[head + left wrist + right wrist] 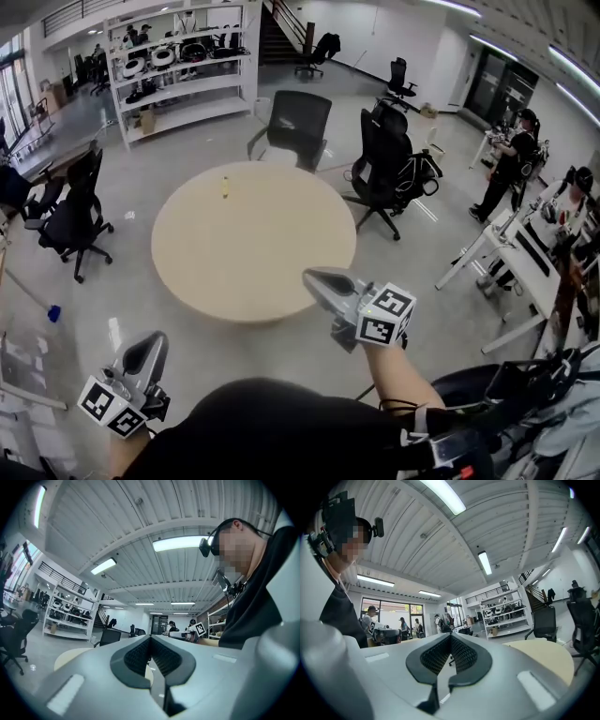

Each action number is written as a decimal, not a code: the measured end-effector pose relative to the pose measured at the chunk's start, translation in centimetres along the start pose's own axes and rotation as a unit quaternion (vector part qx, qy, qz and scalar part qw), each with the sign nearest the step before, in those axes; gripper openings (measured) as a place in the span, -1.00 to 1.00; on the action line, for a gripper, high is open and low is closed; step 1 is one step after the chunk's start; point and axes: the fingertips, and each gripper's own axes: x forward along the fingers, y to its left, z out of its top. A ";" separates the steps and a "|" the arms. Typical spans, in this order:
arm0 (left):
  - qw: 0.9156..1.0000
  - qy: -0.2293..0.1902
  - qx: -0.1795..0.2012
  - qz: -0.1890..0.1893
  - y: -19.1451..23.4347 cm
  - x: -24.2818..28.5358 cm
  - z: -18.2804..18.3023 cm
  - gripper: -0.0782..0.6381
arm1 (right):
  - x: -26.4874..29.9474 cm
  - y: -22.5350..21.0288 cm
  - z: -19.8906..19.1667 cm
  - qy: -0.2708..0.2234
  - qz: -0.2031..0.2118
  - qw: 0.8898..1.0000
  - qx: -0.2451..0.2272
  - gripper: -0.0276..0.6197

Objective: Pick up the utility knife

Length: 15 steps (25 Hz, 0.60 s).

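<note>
Round beige table point(187, 246): centre of a glossy grey floor point(141, 164); black office chair point(296, 125) at its far edge, facing it; second black chair point(386, 161) just beside its right edge; third black chair point(73, 214) well apart at left. White shelving unit point(180, 70): against the far wall, shelves loaded with dark and white equipment; staircase point(279, 36) to its right. White desks point(506, 246): right side; person in black point(511, 161) standing near them. Small blue object point(54, 312): on the floor at left. Ceiling: ribbed white panels with strip lights point(180, 543).
</note>
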 end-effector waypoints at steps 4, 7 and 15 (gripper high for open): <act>1.000 0.008 0.009 0.000 -1.3 4.4 -0.7 -0.79 | -1.9 -4.6 0.3 -0.004 -0.001 1.000 0.006 -0.87; 1.000 0.014 0.009 -0.001 -1.3 6.6 -1.2 -0.79 | -2.8 -7.2 -0.1 -0.008 -0.008 1.000 0.018 -0.87; 1.000 0.017 -0.011 -0.021 1.7 10.3 -2.4 -0.79 | -2.0 -10.8 -0.5 0.001 -0.036 0.999 0.026 -0.87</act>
